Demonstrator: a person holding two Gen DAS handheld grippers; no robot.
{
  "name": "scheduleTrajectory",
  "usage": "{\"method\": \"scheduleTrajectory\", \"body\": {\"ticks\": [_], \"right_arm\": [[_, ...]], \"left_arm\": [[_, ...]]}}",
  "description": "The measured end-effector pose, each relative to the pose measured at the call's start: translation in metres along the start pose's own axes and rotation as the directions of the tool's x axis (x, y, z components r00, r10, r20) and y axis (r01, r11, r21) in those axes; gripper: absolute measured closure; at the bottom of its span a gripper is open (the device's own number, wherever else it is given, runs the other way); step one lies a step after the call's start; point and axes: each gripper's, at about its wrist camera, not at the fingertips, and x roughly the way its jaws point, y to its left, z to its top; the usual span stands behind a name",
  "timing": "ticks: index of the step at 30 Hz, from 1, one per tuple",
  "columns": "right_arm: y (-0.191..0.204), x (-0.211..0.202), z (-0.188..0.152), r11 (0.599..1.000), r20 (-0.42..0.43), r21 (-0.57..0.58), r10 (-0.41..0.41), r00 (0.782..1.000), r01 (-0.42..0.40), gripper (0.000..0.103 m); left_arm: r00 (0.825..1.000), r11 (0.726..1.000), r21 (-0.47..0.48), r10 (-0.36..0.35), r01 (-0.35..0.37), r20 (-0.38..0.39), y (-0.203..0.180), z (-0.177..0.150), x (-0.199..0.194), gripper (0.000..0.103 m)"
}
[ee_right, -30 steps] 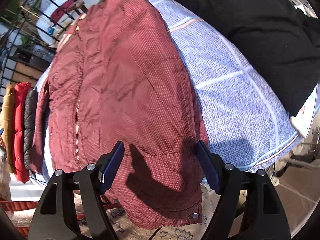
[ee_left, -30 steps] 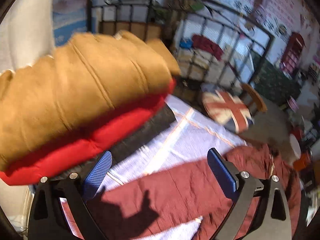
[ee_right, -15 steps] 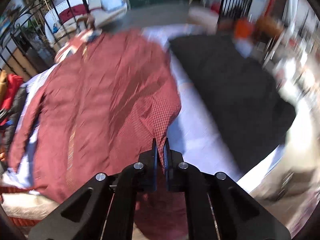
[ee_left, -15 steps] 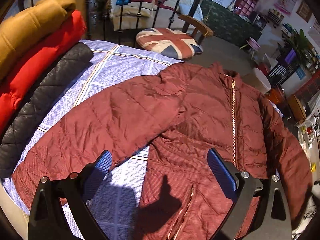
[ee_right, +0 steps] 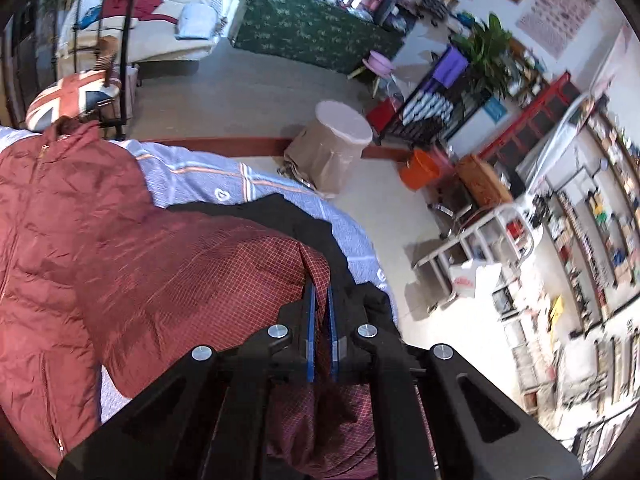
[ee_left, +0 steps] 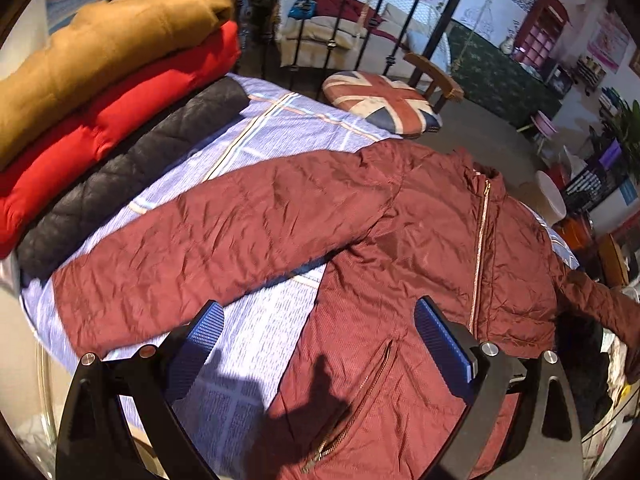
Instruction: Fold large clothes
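A maroon padded jacket lies front up on a blue checked bed sheet, zip closed, one sleeve stretched out to the left. My left gripper is open and empty, above the jacket's lower front and the sheet. My right gripper is shut on the jacket's other sleeve, which is lifted and drawn across, showing its checked lining. The jacket body fills the left of the right wrist view.
Folded tan, red and black quilted jackets are stacked at the bed's left. A black garment lies on the sheet under the held sleeve. A Union Jack cushion, iron bed frame and stool stand beyond.
My right gripper closed on the sleeve and has lifted it, swinging toward the bed's right side. My left gripper swung from the folded stack to over the jacket and stays open.
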Motion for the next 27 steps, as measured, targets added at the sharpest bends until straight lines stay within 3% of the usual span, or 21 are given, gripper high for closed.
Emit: {"method": "scheduleTrajectory", "body": {"ticks": [2,3,4,6,9,15,21,24,27], "right_arm": [[-0.01,0.024,-0.007,0.997,-0.059,0.075,0.022,0.998,-0.017,0.087],[-0.016,0.032,-0.012,0.993,-0.078,0.115,0.02,0.997,-0.011,0.075],[-0.025,0.04,-0.02,0.984,-0.09,0.176,0.024,0.996,-0.008,0.055],[-0.035,0.039,-0.039,0.96,-0.083,0.278,0.047,0.995,-0.023,0.035],[-0.049,0.025,-0.061,0.909,-0.046,0.411,0.093,0.995,-0.066,0.035],[-0.042,-0.021,-0.11,0.809,0.065,0.543,0.228,0.972,-0.226,0.03],[-0.02,-0.018,-0.18,0.633,0.073,0.711,0.365,0.928,-0.305,0.03],[-0.022,-0.008,-0.199,0.542,0.095,0.781,0.388,0.917,-0.31,0.03],[-0.039,0.001,-0.207,0.454,0.148,0.835,0.357,0.922,-0.31,0.03]], "left_arm": [[1.0,1.0,-0.025,0.004,-0.004,-0.021,-0.001,-0.012,0.0,0.009],[0.999,1.0,-0.027,0.004,-0.005,-0.032,-0.002,-0.017,0.001,0.009],[0.999,1.0,-0.021,0.007,-0.008,-0.048,-0.005,-0.023,0.004,0.009],[0.998,1.0,-0.001,0.018,-0.018,-0.067,-0.014,-0.03,0.007,0.009],[0.997,0.999,0.033,0.001,0.002,-0.083,-0.03,-0.037,0.011,0.009],[0.987,0.982,0.166,-0.061,0.085,-0.148,-0.085,-0.055,0.033,0.009],[0.951,0.936,0.316,-0.055,0.155,-0.304,-0.141,-0.097,0.069,0.011],[0.96,0.913,0.373,-0.062,0.165,-0.274,-0.157,-0.104,0.059,0.011],[0.974,0.888,0.433,-0.063,0.153,-0.216,-0.167,-0.098,0.043,0.01]]}}
